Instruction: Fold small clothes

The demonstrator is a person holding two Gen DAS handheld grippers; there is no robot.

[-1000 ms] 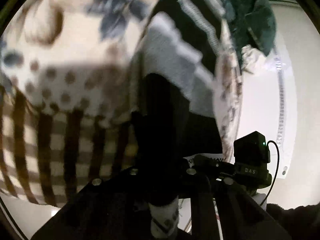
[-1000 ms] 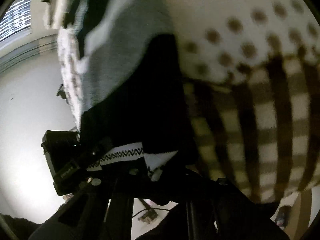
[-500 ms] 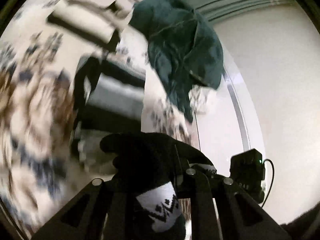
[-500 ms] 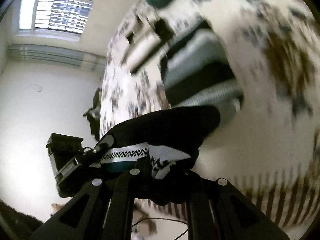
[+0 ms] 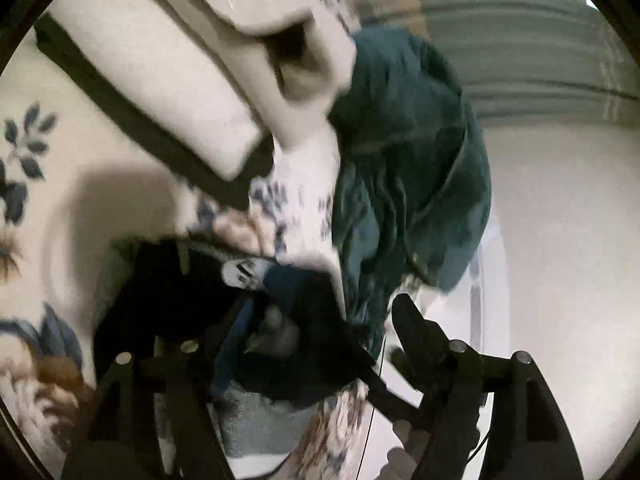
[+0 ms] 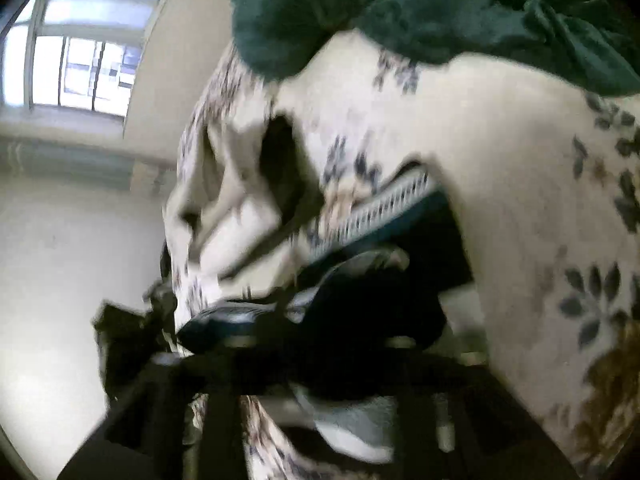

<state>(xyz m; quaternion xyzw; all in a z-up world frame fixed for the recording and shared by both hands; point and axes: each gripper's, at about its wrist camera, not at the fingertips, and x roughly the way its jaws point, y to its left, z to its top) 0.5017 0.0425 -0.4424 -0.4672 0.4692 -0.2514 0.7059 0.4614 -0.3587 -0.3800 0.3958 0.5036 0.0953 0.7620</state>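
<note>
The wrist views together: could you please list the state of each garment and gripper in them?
Left gripper: jaws opening, black patterned garment between them.
Right gripper: jaws opening, same garment in front; blurred.
Black patterned garment: bunched, on the floral bedding.
Cream garment: folded.
Dark green garment: crumpled, unfolded.

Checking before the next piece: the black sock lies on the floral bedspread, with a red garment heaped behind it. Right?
Not quite: the garment heaped behind is dark teal, not red, as the left wrist view shows. The black sock does lie on the floral bedspread.
</note>
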